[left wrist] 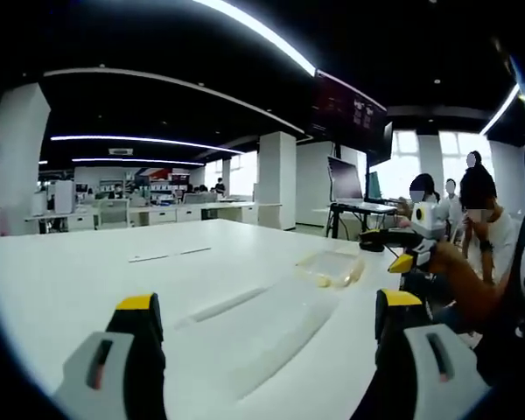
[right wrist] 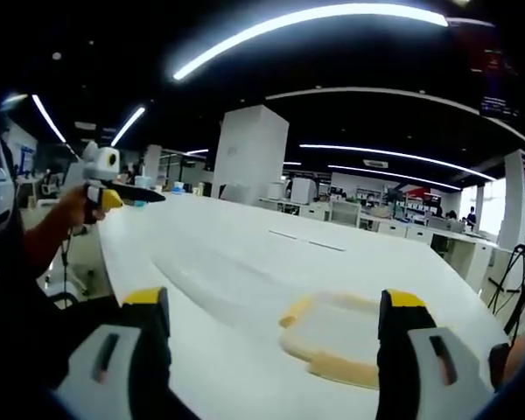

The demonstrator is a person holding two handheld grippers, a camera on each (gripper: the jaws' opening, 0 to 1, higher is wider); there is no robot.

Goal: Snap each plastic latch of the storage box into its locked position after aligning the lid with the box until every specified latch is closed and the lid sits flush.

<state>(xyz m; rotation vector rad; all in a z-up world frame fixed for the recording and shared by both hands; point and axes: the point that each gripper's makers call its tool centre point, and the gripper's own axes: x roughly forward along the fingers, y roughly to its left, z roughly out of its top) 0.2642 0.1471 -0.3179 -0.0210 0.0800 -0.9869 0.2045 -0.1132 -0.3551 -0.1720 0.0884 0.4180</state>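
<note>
in the left gripper view my left gripper (left wrist: pixel 267 328) has its two yellow-tipped jaws standing wide apart, with nothing between them but the white table (left wrist: pixel 87 280). beyond the jaws, to the right of middle, the storage box (left wrist: pixel 332 267) lies flat on the table, a clear, low plastic thing with pale yellow latches along its edges. it is well apart from my jaws and nothing touches it. whether its lid sits flush or its latches are snapped down i cannot tell from here. farther right my right gripper (left wrist: pixel 402 261) comes into this view, held up in my hand (left wrist: pixel 455 267) near the table's edge, its yellow tip pointing left toward the box.

in the right gripper view my right gripper (right wrist: pixel 273 337) is open too, the jaws far apart and holding nothing. the storage box (right wrist: pixel 337 337) shows between them, a little right of centre, resting on the table (right wrist: pixel 227 254), its yellow latches (right wrist: pixel 346 369) plain along the near edge and at the left corner. my left gripper (right wrist: pixel 122 197) shows at the far left, held above the table's far corner in my other hand (right wrist: pixel 70 210).

behind the table stand white pillars (left wrist: pixel 276 179), rows of desks (left wrist: pixel 157 213), and long ceiling lights (right wrist: pixel 306 22). a few people (left wrist: pixel 477 188) stand by the windows at the right of the left gripper view.
</note>
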